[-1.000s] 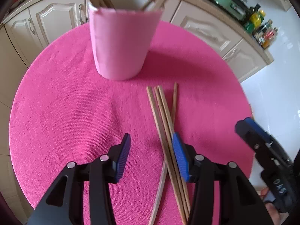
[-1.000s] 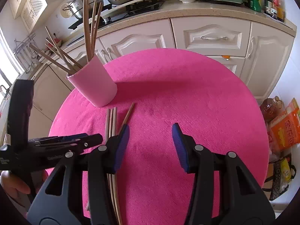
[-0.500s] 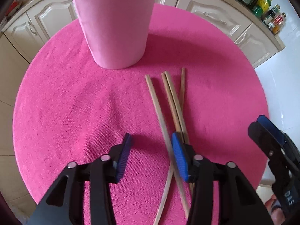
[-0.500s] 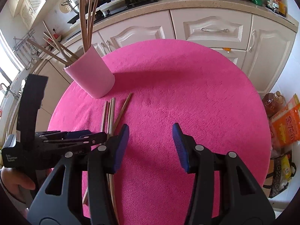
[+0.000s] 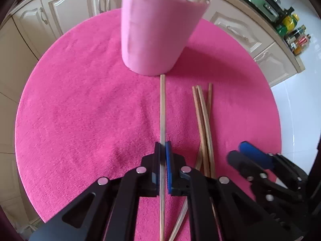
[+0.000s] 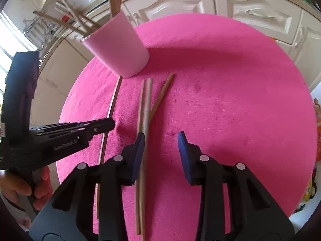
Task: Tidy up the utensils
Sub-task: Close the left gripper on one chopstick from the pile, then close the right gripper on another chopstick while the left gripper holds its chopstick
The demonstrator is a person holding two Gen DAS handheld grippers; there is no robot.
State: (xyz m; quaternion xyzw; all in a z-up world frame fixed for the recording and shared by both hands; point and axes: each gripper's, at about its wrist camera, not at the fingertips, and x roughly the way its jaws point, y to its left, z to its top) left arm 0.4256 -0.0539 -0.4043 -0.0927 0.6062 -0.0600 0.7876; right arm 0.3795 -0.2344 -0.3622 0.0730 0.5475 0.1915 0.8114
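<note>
Left gripper (image 5: 163, 150) at 6 o'clock in its own view, pads clamped on one chopstick (image 5: 162, 108) whose far tip touches the base of the pink cup (image 5: 154, 34) at 12. Right gripper (image 6: 161, 140) low in its view, jaws closing with a gap left; a pale chopstick (image 6: 148, 104) lies along its left pad (contact unclear, frame blurred). Three loose chopsticks (image 5: 202, 112) at 3 o'clock of the held one, on the pink tablecloth (image 5: 80, 100). Cup holds more sticks. Cream cabinets (image 6: 260, 14) beyond.
</note>
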